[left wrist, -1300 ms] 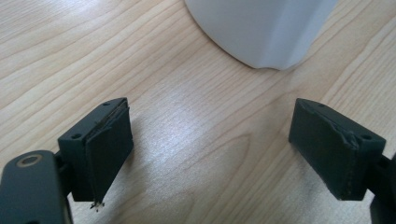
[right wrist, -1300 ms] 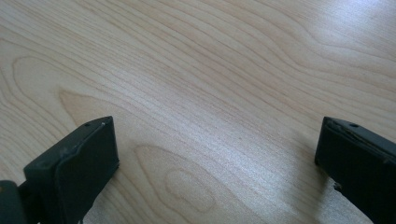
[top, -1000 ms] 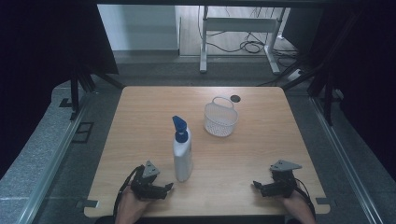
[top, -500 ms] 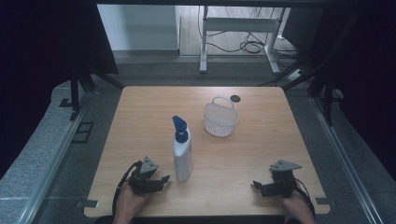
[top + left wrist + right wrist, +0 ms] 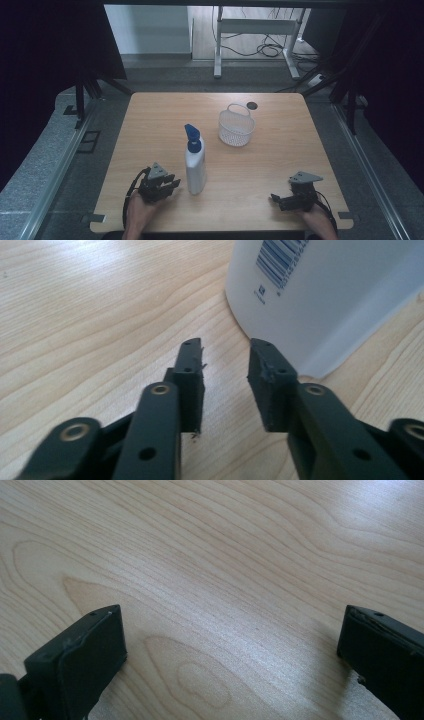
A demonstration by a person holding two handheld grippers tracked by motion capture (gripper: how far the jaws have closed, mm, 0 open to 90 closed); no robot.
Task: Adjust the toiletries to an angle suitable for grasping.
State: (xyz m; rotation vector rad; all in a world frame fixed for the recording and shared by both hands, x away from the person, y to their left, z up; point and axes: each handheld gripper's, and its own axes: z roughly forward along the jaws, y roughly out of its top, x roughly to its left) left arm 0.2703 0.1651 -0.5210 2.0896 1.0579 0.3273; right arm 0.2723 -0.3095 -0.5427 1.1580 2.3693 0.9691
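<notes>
Here the upright spray bottle stands just right of the left gripper — far nearer than the wide-open right gripper — whose empty jaws have just been closing.

The only printed marks stand on the white spray bottle, seen close in the left gripper view. A blue barcode sits at about one o'clock of that view, cut by the top edge, and a small blue square symbol lies just below it. No digits, words or brand can be read.
</notes>
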